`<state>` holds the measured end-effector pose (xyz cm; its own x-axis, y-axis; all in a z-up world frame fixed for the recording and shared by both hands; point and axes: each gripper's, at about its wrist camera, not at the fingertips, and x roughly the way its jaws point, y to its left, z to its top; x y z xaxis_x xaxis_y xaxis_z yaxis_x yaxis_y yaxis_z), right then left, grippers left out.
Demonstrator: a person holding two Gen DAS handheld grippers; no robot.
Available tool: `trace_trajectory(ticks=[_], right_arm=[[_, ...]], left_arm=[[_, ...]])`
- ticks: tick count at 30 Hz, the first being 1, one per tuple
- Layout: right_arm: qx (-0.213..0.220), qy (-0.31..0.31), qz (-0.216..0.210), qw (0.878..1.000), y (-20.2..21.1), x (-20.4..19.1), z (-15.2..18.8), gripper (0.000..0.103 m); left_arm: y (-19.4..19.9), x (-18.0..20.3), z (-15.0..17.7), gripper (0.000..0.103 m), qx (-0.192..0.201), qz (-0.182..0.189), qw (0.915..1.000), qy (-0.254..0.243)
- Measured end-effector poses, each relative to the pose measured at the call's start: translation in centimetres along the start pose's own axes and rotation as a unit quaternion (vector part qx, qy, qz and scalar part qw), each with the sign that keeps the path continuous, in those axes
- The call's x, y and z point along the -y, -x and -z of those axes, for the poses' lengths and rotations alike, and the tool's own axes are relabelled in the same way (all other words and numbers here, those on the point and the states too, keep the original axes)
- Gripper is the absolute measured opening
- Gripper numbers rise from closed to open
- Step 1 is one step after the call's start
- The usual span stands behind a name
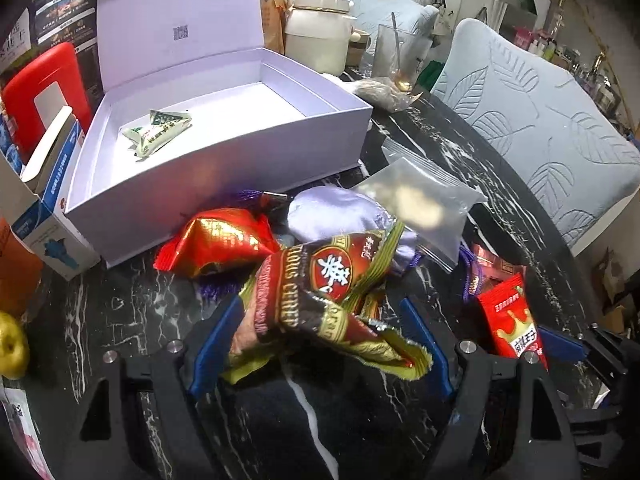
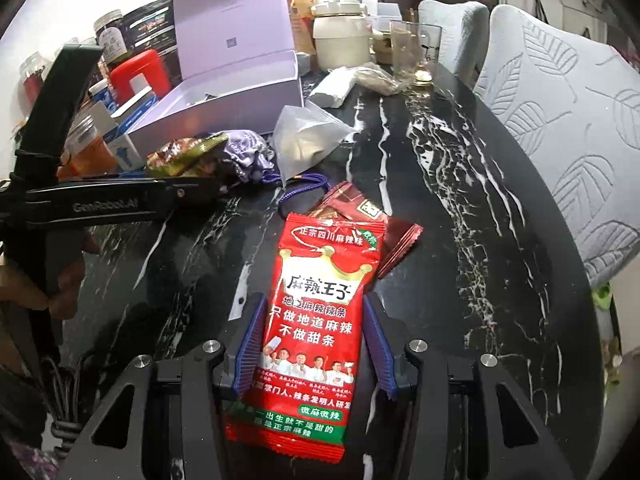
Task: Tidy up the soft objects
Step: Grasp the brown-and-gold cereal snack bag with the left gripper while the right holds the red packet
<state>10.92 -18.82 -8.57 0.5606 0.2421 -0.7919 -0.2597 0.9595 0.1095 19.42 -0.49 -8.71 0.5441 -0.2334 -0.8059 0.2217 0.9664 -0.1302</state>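
My left gripper (image 1: 320,344) is shut on a brown-and-gold cereal packet (image 1: 320,300), held above the black marble table (image 1: 120,312). An open white box (image 1: 224,136) stands beyond it, with a green-white sachet (image 1: 158,132) inside. A red-gold packet (image 1: 216,244), a lilac satin pouch (image 1: 332,212) and a clear zip bag (image 1: 420,204) lie in front of the box. My right gripper (image 2: 312,344) is shut on a red spicy-snack packet (image 2: 316,320), which also shows in the left wrist view (image 1: 512,328). A dark red sachet (image 2: 360,220) lies beyond it.
A cream kettle (image 1: 316,36) and a glass with a spoon (image 1: 396,56) stand behind the box. A red container (image 1: 44,92) and blue-white cartons (image 1: 48,200) crowd the left. A grey leaf-pattern chair (image 2: 560,120) borders the table on the right. A gold ball (image 1: 12,344) sits at the far left.
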Motion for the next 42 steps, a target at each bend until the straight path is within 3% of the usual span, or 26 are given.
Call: trace_trajectory(ticks=[3, 4, 8, 18, 24, 42], right_arm=[[0.004, -0.003, 0.000, 1.000, -0.1, 0.0, -0.1, 0.049], [0.005, -0.004, 0.002, 1.000, -0.1, 0.0, -0.1, 0.049], [0.005, -0.002, 0.011, 1.000, -0.3, -0.1, -0.2, 0.049], [0.009, -0.010, 0.002, 1.000, -0.2, -0.3, -0.1, 0.047], [0.006, -0.005, -0.022, 1.000, -0.1, -1.6, 0.0, 0.046], [0.006, 0.035, -0.039, 0.999, -0.1, -5.2, -0.4, 0.046]], left_arm=[[0.1, -0.3, 0.1, 0.077, 0.018, 0.010, 0.9997, 0.014], [0.1, -0.4, 0.1, 0.065, 0.021, 0.004, 0.9996, 0.016], [0.6, -0.5, 0.5, 0.059, 0.032, 0.007, 0.9994, 0.012], [4.7, -0.9, 2.6, 0.059, 0.045, 0.033, 0.9984, 0.010], [6.7, -1.4, 4.5, 0.058, 0.044, 0.027, 0.9987, 0.008], [7.2, -4.1, 8.1, 0.058, 0.029, 0.006, 0.9983, 0.051]])
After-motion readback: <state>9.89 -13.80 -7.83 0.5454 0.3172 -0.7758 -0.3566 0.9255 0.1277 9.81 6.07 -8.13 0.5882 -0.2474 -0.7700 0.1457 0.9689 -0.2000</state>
